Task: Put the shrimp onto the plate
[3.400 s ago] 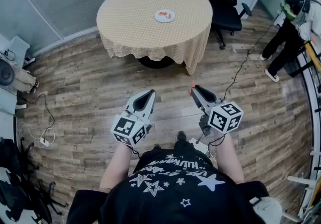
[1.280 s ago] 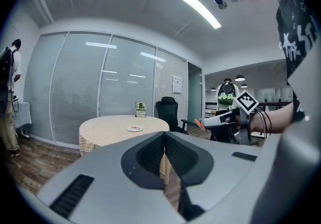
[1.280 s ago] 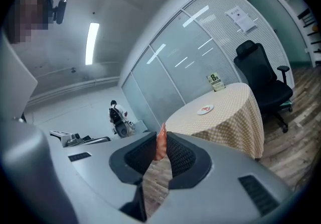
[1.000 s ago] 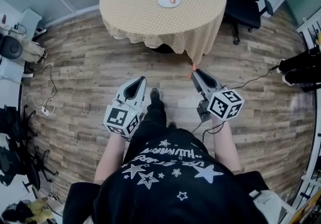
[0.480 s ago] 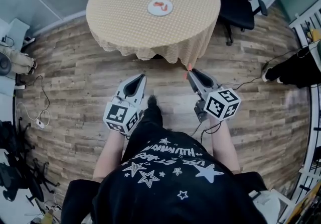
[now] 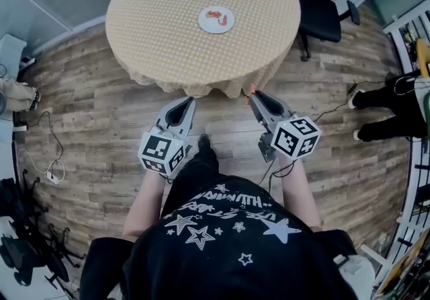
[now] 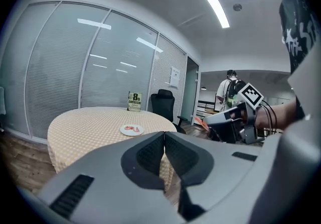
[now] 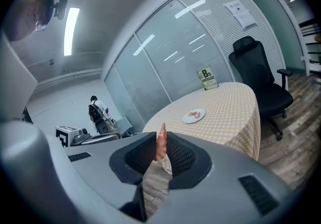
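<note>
One carry in hand, judging by the layout: pinching a single orange shrimp upright in the right gripper, at about 5 o'clock from the round table and just short of its edge. Holding the left gripper pressed together on nothing, beside the right one at about 6 o'clock off the table's edge. Left to do, it seems: closing in on the table, reaching toward 12 o'clock over the checked cloth to the small white plate near the table's middle, lowering the shrimp onto a bare patch of it, then spreading the jaws to let go. Calls for a light, steady pinch meanwhile, with so thin and probably soft a thing between the pads. Loaded already, that plate, with a couple of orange-pink pieces, likely shrimp too, though too small to count surely. Beyond it, at 12 o'clock near the table's far edge, a small standing sign.
</note>
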A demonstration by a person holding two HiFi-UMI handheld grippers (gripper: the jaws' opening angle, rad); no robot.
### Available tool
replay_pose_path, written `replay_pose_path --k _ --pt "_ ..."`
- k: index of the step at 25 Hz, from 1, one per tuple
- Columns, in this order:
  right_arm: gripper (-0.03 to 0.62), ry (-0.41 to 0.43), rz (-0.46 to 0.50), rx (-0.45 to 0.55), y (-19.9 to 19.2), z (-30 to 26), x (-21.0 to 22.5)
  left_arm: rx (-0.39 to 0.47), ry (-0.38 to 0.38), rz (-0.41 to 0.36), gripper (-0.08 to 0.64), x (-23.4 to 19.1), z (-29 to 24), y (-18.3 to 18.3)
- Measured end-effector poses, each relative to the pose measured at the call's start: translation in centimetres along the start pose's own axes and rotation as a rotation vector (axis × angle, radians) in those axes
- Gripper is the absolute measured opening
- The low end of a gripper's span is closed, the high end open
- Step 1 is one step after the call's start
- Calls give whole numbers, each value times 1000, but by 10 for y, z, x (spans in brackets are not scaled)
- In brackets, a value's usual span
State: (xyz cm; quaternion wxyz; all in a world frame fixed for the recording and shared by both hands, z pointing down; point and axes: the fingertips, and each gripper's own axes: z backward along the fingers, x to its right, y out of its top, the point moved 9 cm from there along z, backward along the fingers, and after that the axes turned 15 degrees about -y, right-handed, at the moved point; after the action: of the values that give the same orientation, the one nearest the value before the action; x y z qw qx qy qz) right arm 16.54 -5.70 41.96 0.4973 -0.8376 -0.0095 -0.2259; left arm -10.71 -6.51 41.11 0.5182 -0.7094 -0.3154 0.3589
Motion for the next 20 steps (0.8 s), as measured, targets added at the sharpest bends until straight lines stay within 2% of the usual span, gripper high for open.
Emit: replay_pose_path --k 7,11,16,20 --pt "63 -35 -7 -19 24 -53 -4 -8 -26 -9 9 -58 -17 11" --pt "63 -36 -12 -22 36 -87 -13 -15 -28 17 9 -91 -21 14" --pt "63 -44 -18 -31 44 -118 -17 -42 -64 10 9 -120 -30 16" --pt "63 -43 -15 -57 47 -138 -14 -42 -54 26 9 -139 -41 18"
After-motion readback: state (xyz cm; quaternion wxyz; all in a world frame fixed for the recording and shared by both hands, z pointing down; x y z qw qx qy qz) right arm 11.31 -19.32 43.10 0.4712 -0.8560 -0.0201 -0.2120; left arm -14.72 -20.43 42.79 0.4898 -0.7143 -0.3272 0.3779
